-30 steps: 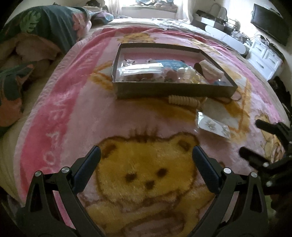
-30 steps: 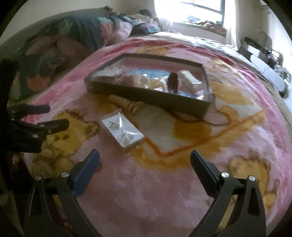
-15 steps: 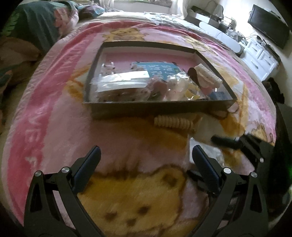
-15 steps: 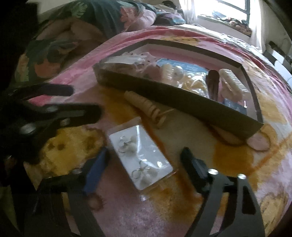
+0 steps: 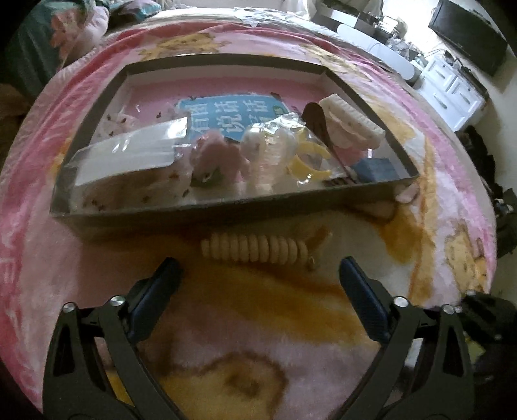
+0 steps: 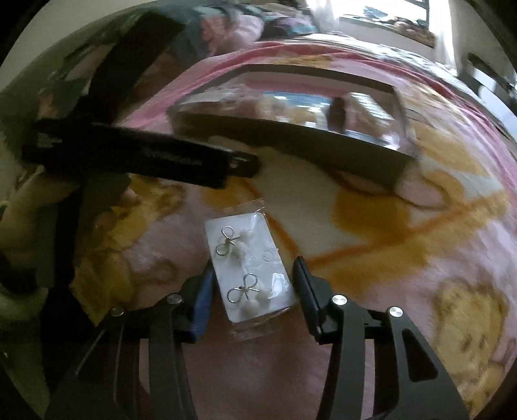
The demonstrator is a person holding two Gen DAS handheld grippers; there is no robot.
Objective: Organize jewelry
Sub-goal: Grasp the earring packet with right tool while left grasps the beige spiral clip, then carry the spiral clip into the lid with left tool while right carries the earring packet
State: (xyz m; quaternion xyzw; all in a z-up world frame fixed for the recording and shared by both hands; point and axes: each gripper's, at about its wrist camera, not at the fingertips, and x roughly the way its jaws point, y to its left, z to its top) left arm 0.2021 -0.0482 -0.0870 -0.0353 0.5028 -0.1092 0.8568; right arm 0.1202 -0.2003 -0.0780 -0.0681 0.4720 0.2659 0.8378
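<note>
Pink bear-print blanket (image 5: 446,181) on bed, white dresser (image 5: 452,87), wall-mounted television (image 5: 468,35), bright window (image 6: 387,13)

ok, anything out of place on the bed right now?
Two pieces lie outside the box on the blanket: a beaded bracelet just before its front wall, and an earring card between the right claw's closing jaws, apparently not yet gripped.

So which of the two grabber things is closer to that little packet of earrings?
The right. The right gripper has its jaws on either side of the earring packet, having just been closing. The left gripper is off to the side, facing the beaded bracelet.
</note>
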